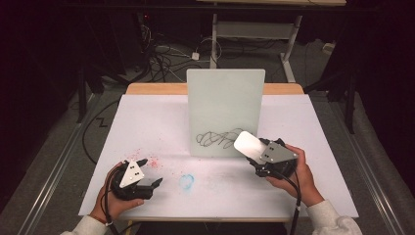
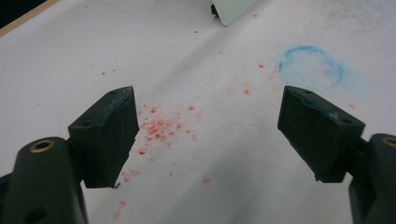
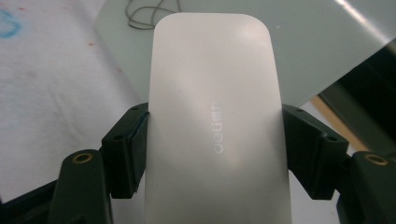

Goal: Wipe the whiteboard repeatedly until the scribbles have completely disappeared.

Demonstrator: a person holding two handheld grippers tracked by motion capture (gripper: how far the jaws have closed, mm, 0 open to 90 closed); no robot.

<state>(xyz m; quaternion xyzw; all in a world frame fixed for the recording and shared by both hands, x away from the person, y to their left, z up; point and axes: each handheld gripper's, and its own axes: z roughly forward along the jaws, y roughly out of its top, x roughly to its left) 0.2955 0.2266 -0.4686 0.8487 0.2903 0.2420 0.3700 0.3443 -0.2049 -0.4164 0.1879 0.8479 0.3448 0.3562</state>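
nearest the front edge of the surface (image 1: 147,112), at its left, the left gripper (image 1: 147,172) rests idle over red crumbs (image 2: 159,128), its fingers (image 2: 109,135) spread wide and empty, likely waiting. a blue smudge (image 1: 186,181) marks the white covering beside it. mid-surface, a pale board (image 1: 225,110) stands propped, black scribble (image 1: 220,139) low on it. right of that, the right gripper (image 1: 254,149) clamps a white eraser (image 3: 217,121) by its sides, flat end aimed at the scribble, seemingly to wipe it. beyond lie dark floor and cables (image 1: 161,61).
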